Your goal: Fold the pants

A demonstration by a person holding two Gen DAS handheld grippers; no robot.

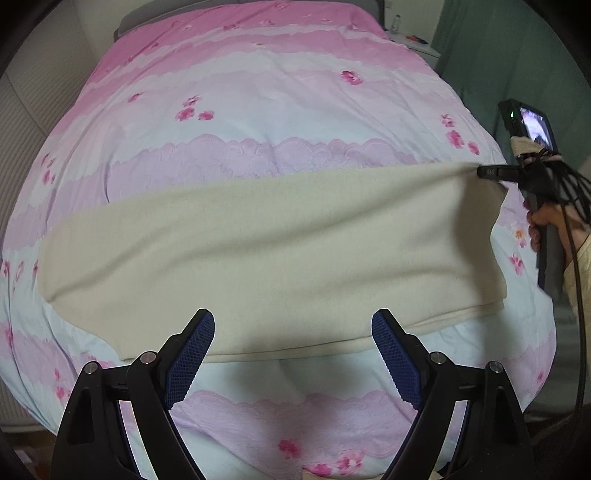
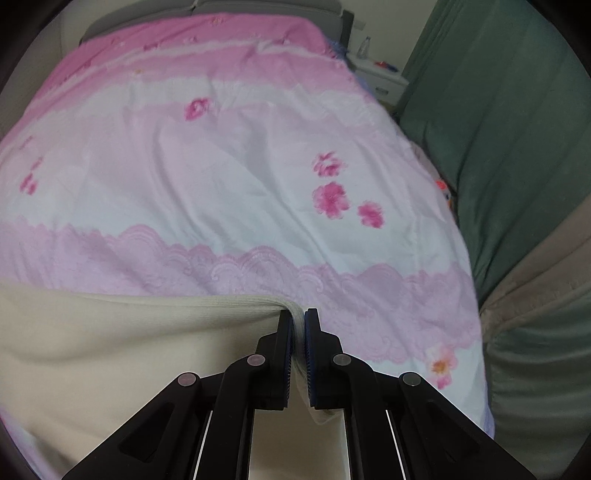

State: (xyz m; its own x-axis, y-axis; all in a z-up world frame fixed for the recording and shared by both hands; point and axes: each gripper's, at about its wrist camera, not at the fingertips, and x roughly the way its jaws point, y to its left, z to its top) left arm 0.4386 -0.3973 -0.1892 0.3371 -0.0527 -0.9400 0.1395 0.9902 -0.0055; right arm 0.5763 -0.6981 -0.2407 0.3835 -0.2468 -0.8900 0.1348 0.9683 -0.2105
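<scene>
Cream pants lie spread across a pink floral bedspread. My left gripper is open and empty, its blue-padded fingers just above the pants' near edge. My right gripper is shut on the pants' far right corner and lifts it off the bed; it also shows in the left wrist view at the right. The cream fabric stretches left from that grip.
The bedspread covers the whole bed. A green curtain hangs along the bed's right side. A white nightstand with a bottle stands at the far right corner. A grey headboard is at the back.
</scene>
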